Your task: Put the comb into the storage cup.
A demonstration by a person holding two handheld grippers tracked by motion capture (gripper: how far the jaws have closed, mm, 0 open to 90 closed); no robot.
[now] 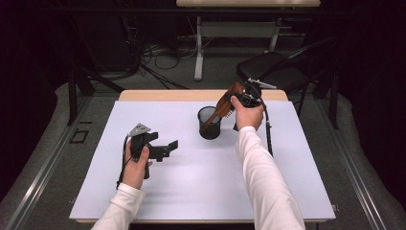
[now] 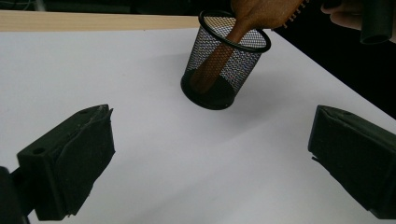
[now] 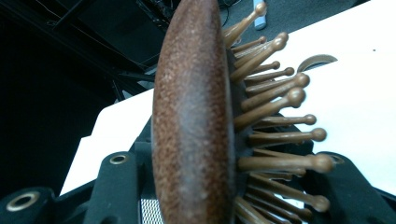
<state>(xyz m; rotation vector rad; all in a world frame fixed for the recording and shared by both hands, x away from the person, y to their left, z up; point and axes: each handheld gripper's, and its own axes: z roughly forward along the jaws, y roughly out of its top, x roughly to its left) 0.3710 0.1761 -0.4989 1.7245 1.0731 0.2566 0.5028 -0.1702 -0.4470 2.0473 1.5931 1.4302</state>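
A brown wooden hairbrush (image 1: 225, 103) leans with its handle inside a black mesh cup (image 1: 209, 125) at the middle back of the white table top (image 1: 191, 191). My right gripper (image 1: 242, 98) is shut on the brush head above and right of the cup. In the right gripper view the brush (image 3: 191, 121) stands edge-on between the jaws, bristles to the right. My left gripper (image 1: 168, 147) rests low at the table's left, open, nothing between its jaws. In the left gripper view the cup (image 2: 229, 74) stands ahead with the brush handle (image 2: 217, 60) slanting into it.
A black folding chair (image 1: 273, 67) stands behind the table's back right corner. Cables and a desk leg (image 1: 198, 48) lie on the floor beyond the wooden back edge (image 1: 167, 95). White surface spreads in front of the cup.
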